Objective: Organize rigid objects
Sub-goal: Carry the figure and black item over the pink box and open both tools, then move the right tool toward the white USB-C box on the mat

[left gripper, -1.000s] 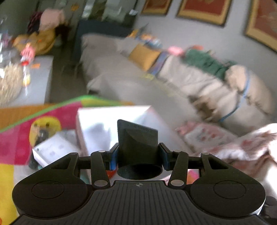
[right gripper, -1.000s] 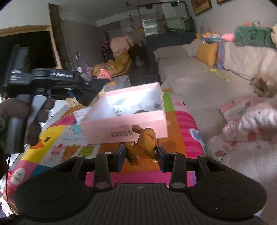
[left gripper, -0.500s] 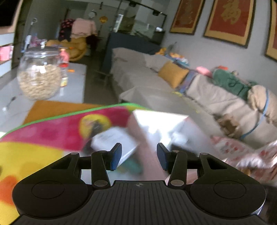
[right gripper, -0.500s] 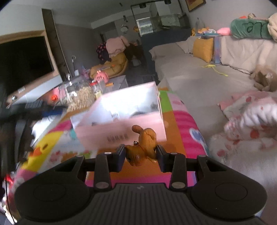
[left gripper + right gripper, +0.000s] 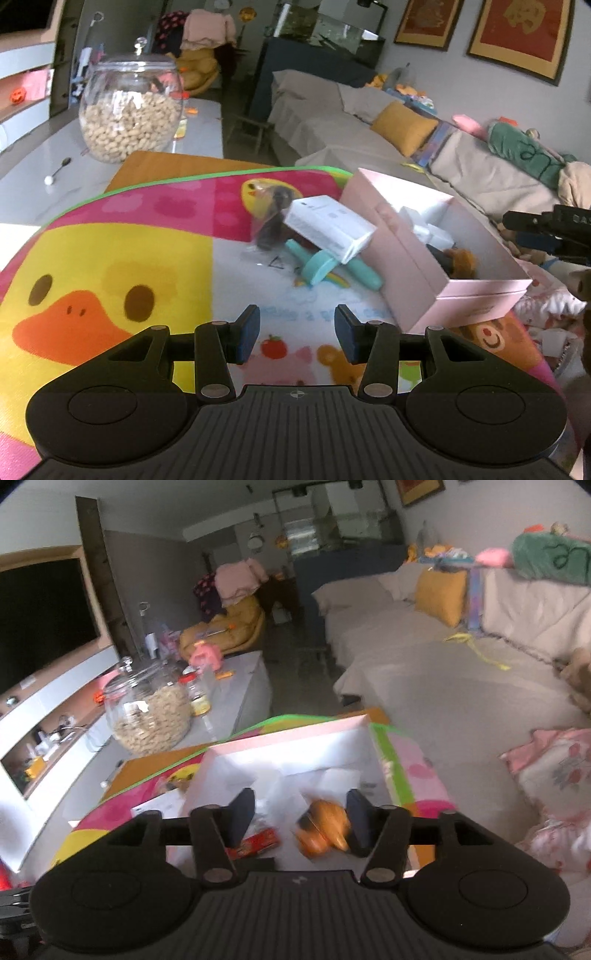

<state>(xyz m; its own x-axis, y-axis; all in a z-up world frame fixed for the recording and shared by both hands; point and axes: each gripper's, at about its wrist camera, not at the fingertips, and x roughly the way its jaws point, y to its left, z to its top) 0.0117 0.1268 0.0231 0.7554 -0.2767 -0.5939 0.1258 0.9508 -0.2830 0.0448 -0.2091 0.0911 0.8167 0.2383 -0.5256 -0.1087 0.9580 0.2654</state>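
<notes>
**Brown figurine slipping free over the pink box**

The brown figurine [image 5: 325, 829] sat between my right gripper [image 5: 301, 821] pads, blurred, hard against the right-hand pad and clear of the left one. Those jaws were opening, so I had no real grip on it. It hung over the pink box [image 5: 291, 734], above the white packets inside. In the left wrist view I could see the same figurine [image 5: 460, 260] in the near right corner of the box [image 5: 480, 291]. My left gripper [image 5: 297, 334] was part open and held nothing, low over the cartoon play mat [image 5: 110, 258]. Beyond it, left of the box, a white carton [image 5: 330, 227] leaned on a teal toy [image 5: 325, 266].
</notes>
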